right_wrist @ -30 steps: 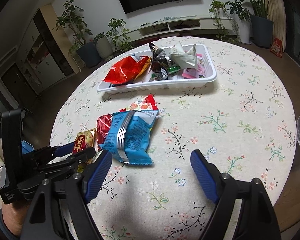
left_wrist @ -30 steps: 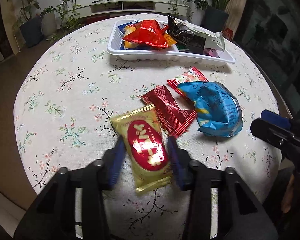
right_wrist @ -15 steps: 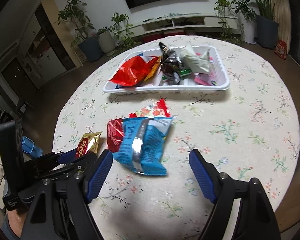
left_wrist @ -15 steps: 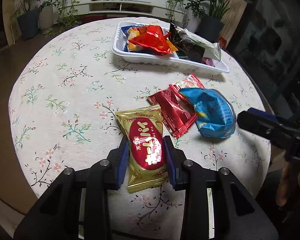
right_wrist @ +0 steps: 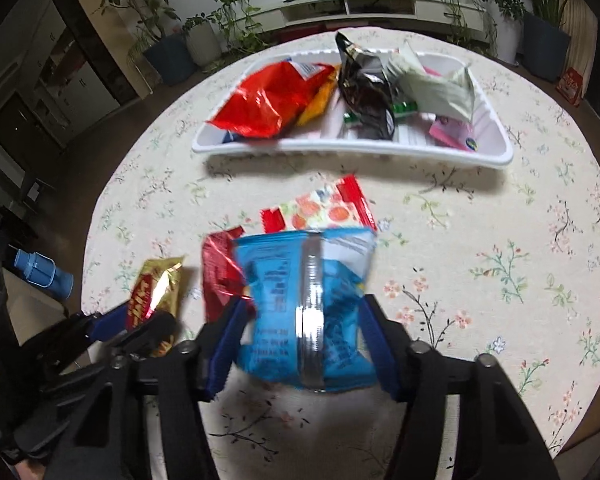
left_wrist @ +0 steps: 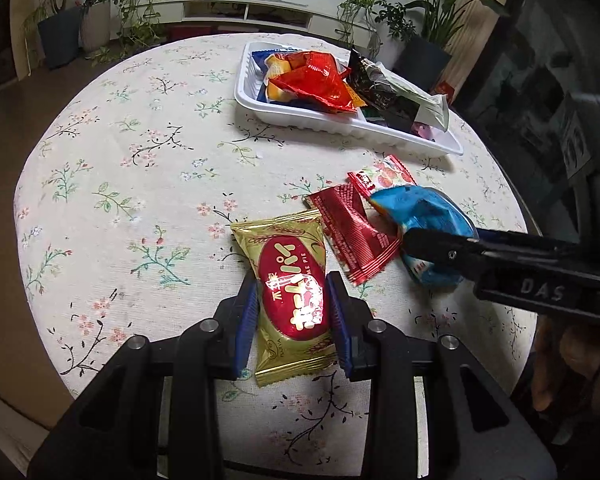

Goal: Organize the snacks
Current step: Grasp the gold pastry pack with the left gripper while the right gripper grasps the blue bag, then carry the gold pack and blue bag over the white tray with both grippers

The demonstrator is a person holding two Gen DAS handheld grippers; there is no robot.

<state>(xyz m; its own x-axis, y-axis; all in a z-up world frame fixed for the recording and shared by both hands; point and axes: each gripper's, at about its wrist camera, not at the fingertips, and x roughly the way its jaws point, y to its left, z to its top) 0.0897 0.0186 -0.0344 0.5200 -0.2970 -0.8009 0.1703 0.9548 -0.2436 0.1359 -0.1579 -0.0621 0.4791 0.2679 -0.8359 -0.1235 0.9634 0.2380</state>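
You had your left gripper closed in from both sides on the gold pie packet, its blue pads pressing the wrapper's long edges near the middle. That looked like a sensible hold, since a pinch across the narrow width keeps a flat foil pack from swinging. The packet lay at the near edge of the table, just beside the red wrapper.

Your right gripper had narrowed around the blue snack bag, with a pad against each side of the puffed bag. I judged it a grip, though motion blur in the right wrist view made it hard to say how firmly the pads bit. The bag overlapped the red wrapper and the strawberry-print packet, so taking it first would free those two.

Both grips pointed toward the white tray at the far side of the table, which already held the orange-red bag, the dark crinkled bag, a pale green pack and a pink packet. Those were piled loosely, with bare tray showing between the dark bag and the pink packet.

As for writing, the gold packet carried large white Asian characters on a red oval, with "ME PIE" readable along the oval's rim. The letters "DAS" were moulded on your right gripper's body in the left wrist view. The blue bag's back panel showed dense small print, too blurred to read.
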